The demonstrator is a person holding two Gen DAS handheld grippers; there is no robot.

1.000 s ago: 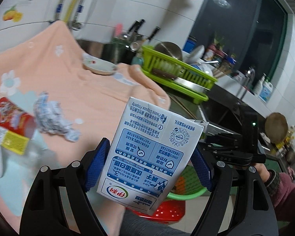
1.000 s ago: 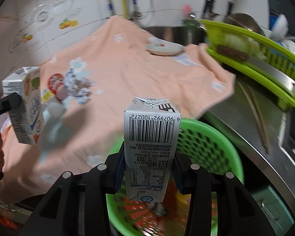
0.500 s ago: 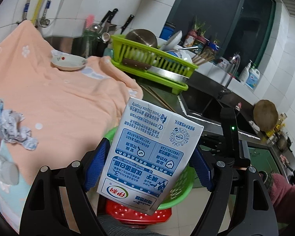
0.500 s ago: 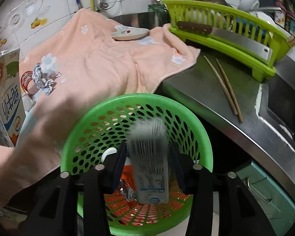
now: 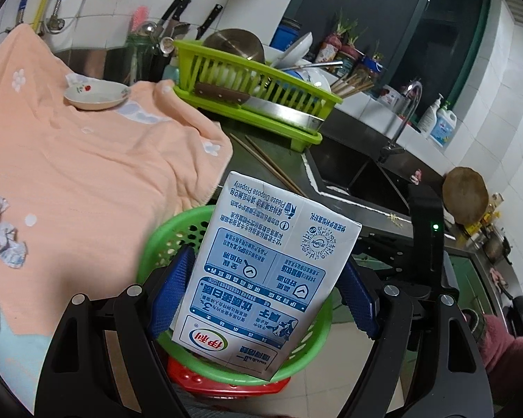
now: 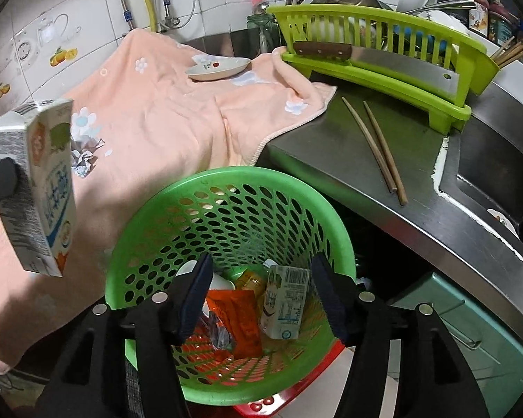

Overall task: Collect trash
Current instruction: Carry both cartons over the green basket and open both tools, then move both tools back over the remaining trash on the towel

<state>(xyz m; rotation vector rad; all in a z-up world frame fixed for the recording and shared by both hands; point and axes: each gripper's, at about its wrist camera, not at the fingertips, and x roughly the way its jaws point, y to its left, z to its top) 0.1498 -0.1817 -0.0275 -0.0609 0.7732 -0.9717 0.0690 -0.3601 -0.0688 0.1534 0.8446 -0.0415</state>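
My left gripper (image 5: 261,299) is shut on a white and blue milk carton (image 5: 265,278) and holds it above the green perforated trash basket (image 5: 164,237). The same carton shows at the left of the right wrist view (image 6: 42,195). My right gripper (image 6: 261,299) is open and empty over the basket (image 6: 226,188). A small milk carton (image 6: 284,303) lies inside the basket with an orange wrapper (image 6: 240,317) and other trash. A crumpled foil wad (image 5: 0,233) lies on the peach towel (image 5: 87,160).
A small plate (image 5: 96,95) sits on the towel. A lime dish rack (image 6: 383,55) with a cleaver stands behind. Two chopsticks (image 6: 376,149) lie on the steel counter. A sink (image 5: 359,177) is to the right. A red stool (image 5: 226,379) is under the basket.
My right gripper opened and the small carton fell into the basket. My left gripper moved with its carton from over the towel to above the basket.
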